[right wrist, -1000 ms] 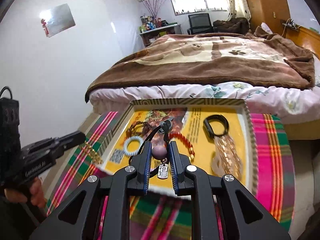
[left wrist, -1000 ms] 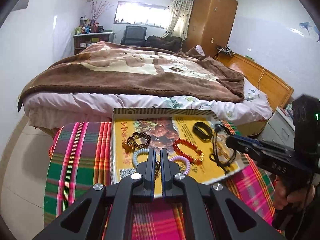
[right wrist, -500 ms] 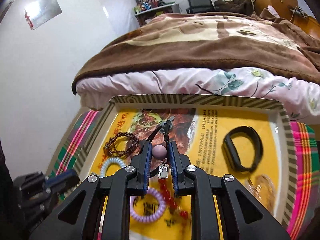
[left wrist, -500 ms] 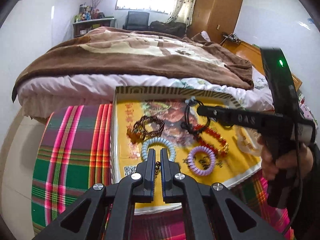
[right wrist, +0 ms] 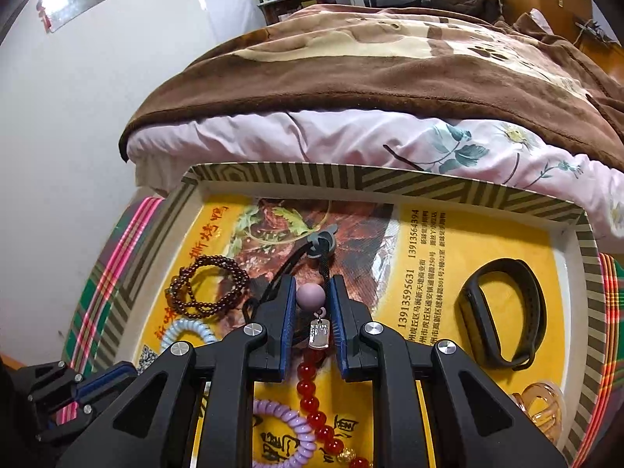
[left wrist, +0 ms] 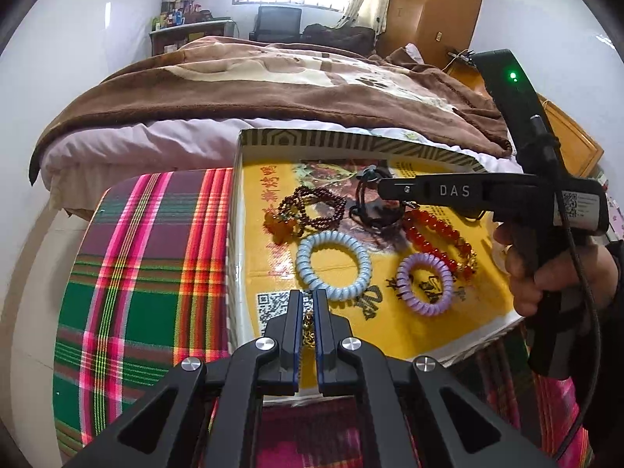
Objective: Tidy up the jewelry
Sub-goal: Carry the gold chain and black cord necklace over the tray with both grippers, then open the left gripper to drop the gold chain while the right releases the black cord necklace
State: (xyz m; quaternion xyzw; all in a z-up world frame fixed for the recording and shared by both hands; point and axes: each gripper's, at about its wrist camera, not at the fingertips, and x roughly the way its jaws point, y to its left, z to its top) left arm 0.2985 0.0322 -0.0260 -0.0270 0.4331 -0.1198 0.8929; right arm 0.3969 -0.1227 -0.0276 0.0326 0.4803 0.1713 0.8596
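Observation:
A yellow cardboard tray (left wrist: 390, 335) (right wrist: 507, 230) holds the jewelry. My right gripper (right wrist: 311, 284) is shut on a black cord necklace with a mauve bead (right wrist: 310, 297) and a silver tag; it hangs low over the tray's middle, also seen in the left wrist view (left wrist: 380, 189). My left gripper (left wrist: 308, 296) is shut on a small gold chain (left wrist: 308, 329) above the tray's near left corner. In the tray lie a dark bead bracelet (left wrist: 312, 210), a pale blue coil tie (left wrist: 333, 265), a purple coil tie (left wrist: 425, 284), a red bead bracelet (left wrist: 436, 234) and a black wristband (right wrist: 503, 312).
The tray lies on a plaid cloth (left wrist: 136, 280) over a small table. A bed with a brown blanket (left wrist: 273, 82) stands just behind. An amber clip (right wrist: 542, 409) lies in the tray's right corner. A wooden wardrobe (left wrist: 433, 4) stands far back.
The right gripper has carried the cord necklace forward and lower, over the tray's middle. The left gripper has dropped nearer the tray's front left corner with the gold chain in it.

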